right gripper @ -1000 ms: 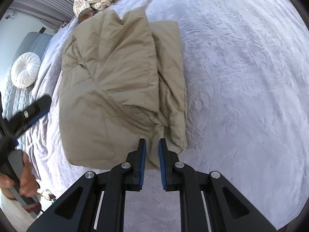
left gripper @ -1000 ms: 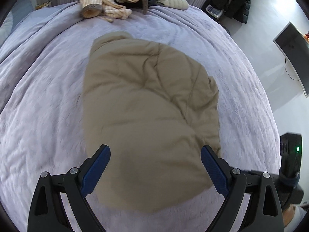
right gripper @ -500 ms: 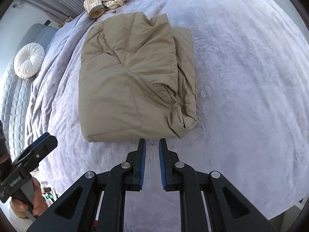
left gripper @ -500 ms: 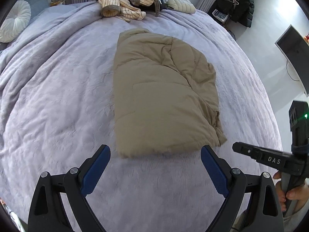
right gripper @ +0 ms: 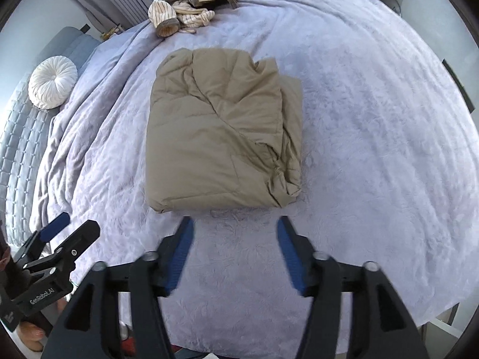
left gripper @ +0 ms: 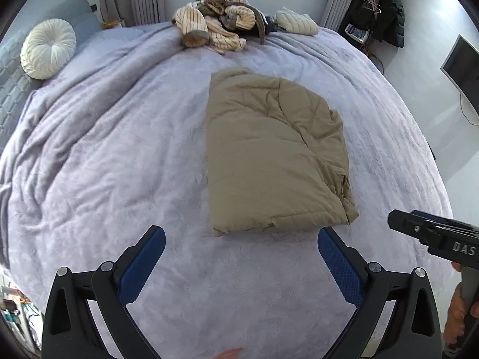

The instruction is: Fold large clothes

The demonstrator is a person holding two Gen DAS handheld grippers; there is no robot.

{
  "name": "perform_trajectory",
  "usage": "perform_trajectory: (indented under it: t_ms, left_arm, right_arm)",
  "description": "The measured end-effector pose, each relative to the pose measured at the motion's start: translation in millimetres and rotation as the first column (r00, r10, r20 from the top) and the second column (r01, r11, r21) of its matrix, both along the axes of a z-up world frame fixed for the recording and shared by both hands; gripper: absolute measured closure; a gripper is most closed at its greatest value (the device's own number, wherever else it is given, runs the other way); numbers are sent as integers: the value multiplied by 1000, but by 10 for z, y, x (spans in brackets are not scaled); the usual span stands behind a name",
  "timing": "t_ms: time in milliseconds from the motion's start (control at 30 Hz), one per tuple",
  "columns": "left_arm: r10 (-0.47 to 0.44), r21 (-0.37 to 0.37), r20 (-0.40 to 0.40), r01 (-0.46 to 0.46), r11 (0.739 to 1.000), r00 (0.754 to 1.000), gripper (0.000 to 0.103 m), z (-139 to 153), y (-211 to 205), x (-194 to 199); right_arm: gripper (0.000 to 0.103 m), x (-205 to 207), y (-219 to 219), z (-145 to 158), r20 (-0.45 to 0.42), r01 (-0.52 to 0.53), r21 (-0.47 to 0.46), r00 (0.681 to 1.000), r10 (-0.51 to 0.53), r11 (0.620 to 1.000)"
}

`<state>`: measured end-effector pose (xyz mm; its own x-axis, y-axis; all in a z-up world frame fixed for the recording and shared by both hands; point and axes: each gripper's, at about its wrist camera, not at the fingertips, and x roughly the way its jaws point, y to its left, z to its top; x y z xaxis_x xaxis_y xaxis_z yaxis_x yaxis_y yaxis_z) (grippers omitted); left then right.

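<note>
Your left gripper (left gripper: 241, 257) hangs above the bedspread (left gripper: 119, 179) with its jaws spread wide and nothing between them. It points toward 12 o'clock, level, with both blue pads (left gripper: 143, 264) clear of the fabric. In the right wrist view the same tool (right gripper: 64, 236) shows at 8 o'clock, held low at the bed's near edge.

Your right gripper (right gripper: 235, 248) is likewise released, its jaws parted and empty. It aims toward 12 o'clock at the near edge of the coat (right gripper: 221, 137) without touching it. The left wrist view shows it (left gripper: 431, 233) at 4 o'clock, with your hand (left gripper: 461, 314) wrapped round its handle.

The coat (left gripper: 269, 161), tan and quilted, lies folded into a rough rectangle near the middle of the bed. Its long sides run from 6 to 12 o'clock. The layered, bunched edge sits on its 3 o'clock side, and the near corner there is crumpled.

At 12 o'clock, well apart from the coat, a pile of striped clothes (left gripper: 215, 27) rests at the far edge. A round cushion (left gripper: 48, 48) sits at 10 o'clock.
</note>
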<state>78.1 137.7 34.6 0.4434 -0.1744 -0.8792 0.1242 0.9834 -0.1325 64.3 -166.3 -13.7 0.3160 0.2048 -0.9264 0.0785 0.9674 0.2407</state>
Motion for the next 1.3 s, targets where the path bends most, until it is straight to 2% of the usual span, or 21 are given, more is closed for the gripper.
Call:
perform_trajectory:
  t_ms: [33,100,200,300,367,667,800,1033,1300]
  left_arm:
    - [7,-8,-2,-7,1000,1000,1,27,7,-8]
    - [20,-17,-4,-20,1000,1000,1,78,28,-21]
    - [32,11,8,-32,999,999,1,149,27,-41]
    - [29,11,18,-29,1000,999,1,220,19,-75]
    - [25,15,24,-26,1000,999,1,275,10,-93]
    - [68,9,19,-68,998,997,1,424,70,-143]
    - [78,28,28,-79,996,997,1,475,81,-161]
    - [85,6,34,-85,996,996,1,565,101,-203]
    - [88,21,45,-89,996,995,1,601,112,-191]
  right_arm:
    - [22,-16,5,57,11,0,-10,1000,0,1000]
    - [22,-51,18,145,31,3,-16,1000,-2,1000]
    - [19,-97,44,266,55,2,-37,999,0,999]
    - [18,-136,71,363,92,4,-92,996,5,996]
    - [1,-154,75,398,106,11,-88,994,-2,996]
    - [0,-200,80,531,123,53,-89,992,-42,995]
    - [0,-208,105,592,129,64,-88,990,-52,994]
    - [0,-211,148,610,129,56,-105,991,-42,993]
    - [0,-203,191,618,129,50,-131,991,-33,990]
